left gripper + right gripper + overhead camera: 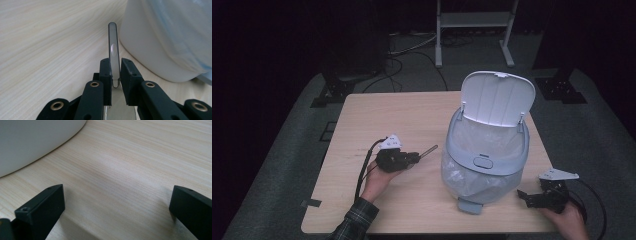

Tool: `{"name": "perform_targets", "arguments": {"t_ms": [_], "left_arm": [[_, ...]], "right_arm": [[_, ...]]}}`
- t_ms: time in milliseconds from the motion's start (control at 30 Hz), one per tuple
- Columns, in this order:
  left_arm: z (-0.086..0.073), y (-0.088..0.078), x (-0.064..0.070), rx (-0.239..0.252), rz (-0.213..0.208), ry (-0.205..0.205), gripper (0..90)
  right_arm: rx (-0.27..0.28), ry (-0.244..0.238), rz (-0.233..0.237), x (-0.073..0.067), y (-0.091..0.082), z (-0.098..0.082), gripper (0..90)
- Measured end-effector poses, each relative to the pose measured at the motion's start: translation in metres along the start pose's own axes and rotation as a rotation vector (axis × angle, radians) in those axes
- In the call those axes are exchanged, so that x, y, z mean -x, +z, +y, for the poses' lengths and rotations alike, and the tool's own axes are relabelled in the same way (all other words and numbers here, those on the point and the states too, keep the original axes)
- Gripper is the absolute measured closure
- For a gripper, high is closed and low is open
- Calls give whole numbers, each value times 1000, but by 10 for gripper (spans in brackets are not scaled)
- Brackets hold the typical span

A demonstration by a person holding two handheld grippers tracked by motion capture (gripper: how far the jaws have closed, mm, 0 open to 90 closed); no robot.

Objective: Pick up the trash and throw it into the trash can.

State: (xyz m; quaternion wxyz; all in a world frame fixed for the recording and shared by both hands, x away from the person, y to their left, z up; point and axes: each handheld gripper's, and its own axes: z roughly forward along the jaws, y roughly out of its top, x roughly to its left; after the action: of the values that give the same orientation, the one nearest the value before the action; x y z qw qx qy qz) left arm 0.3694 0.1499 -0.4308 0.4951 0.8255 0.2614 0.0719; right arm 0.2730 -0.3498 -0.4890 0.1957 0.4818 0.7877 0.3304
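**Left claw grips a clear tube beside the open bin**

My left claw [416, 159] is clenched on a thin clear tube [429, 150], held low over the pale wooden desk [362, 120]. In the left gripper view the tube [113, 53] stands straight up between my two black jaws, pinched near its lower end, with its rounded tip pointing toward the bin's white wall [155, 40]. From the high view the tube sticks out of the claw toward the bin, its tip near the bin but apart from it.

The bin [484, 160] sits on the right half of the desk, grey-rimmed, with its white lid [497, 97] tipped up and back, so the mouth is open. A clear plastic liner [462, 175] hangs out over its sides (it bulges well past the rim on my side).

My right claw [523, 196] rests at the desk's near right corner, just beside the bin's base. Its jaws are released, spread wide with nothing between them; in the right gripper view I see bare wood grain between them and the bin's curved white wall [32, 142] at the upper left.

My left hand [379, 177] cups its gripper from below, with a plaid sleeve [357, 217] behind it.
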Motion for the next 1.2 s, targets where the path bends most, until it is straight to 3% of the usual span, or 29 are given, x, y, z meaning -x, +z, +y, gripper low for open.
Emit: {"name": "perform_targets", "arguments": {"t_ms": [467, 1200], "left_arm": [[7, -22, -4, 73, -42, -10, 791], [33, -48, 6, 186, -132, 24, 791]], "right_arm": [[0, 0, 0, 0, 0, 0, 0], [0, 0, 0, 0, 0, 0, 0]]}}
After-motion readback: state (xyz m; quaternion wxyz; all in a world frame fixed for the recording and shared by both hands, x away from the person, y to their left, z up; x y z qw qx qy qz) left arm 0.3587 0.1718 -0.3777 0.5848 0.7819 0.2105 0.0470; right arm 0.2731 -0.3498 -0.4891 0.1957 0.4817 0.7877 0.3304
